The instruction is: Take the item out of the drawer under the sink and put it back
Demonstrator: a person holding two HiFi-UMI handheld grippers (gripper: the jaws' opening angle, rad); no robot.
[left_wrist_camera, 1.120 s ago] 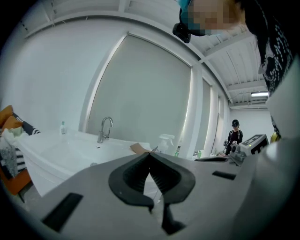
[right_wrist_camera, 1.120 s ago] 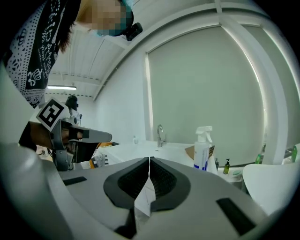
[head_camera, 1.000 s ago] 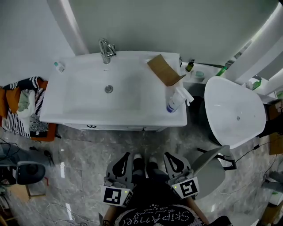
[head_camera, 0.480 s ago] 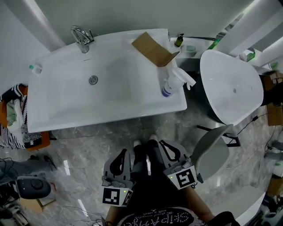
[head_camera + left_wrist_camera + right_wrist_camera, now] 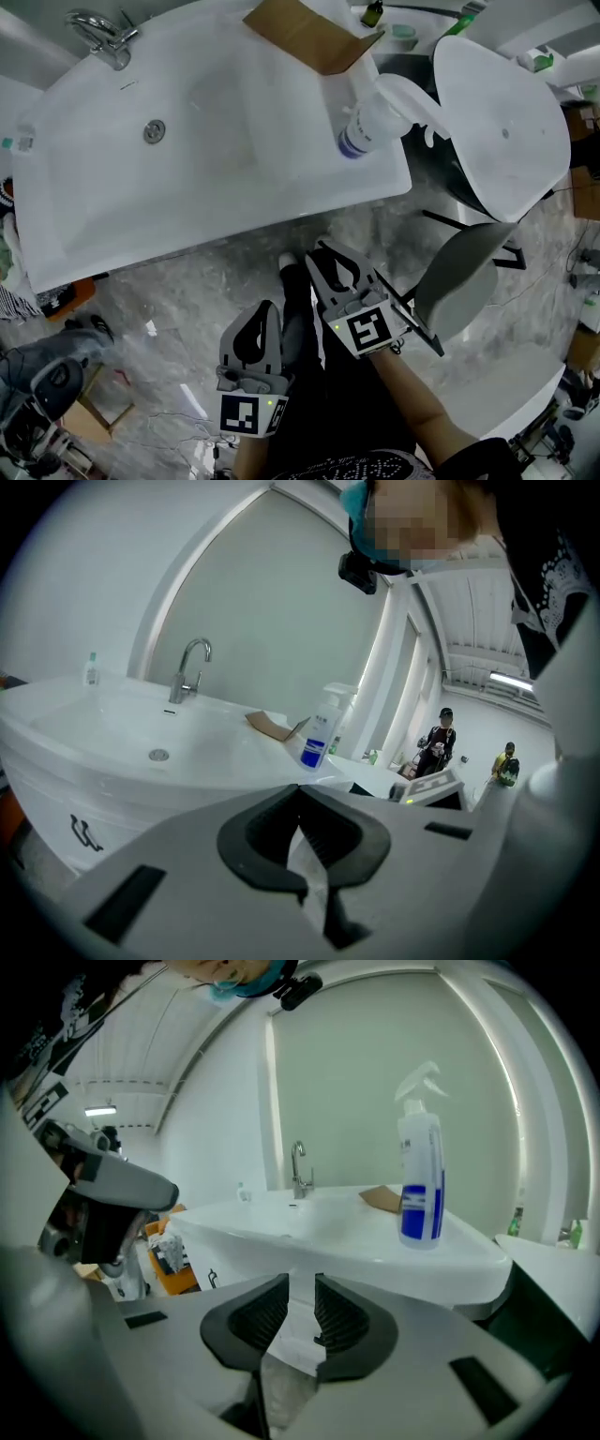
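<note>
The white sink point(image 5: 84, 234) fills the top of the head view, with its faucet point(image 5: 103, 36) at the far left. The cabinet front under the sink point(image 5: 56, 799) shows a small dark handle point(image 5: 84, 832) and looks closed; the item inside is hidden. My left gripper point(image 5: 269, 307) hangs low over the floor, shut and empty, its jaw tips touching point(image 5: 300, 794). My right gripper point(image 5: 319, 248) reaches further forward, just short of the sink's front edge. Its jaws point(image 5: 301, 1283) stand almost together with nothing between them.
A blue-and-white spray bottle point(image 5: 375, 112) and a cardboard piece point(image 5: 305, 33) sit on the sink's right side. A white oval basin point(image 5: 502, 122) and a grey chair point(image 5: 464, 281) stand to the right. A grey device point(image 5: 56, 375) lies on the marble floor at the left.
The view has closed in on the sink, which now sits higher and larger. My right gripper has moved forward toward the sink's front edge; the left one has stayed low.
</note>
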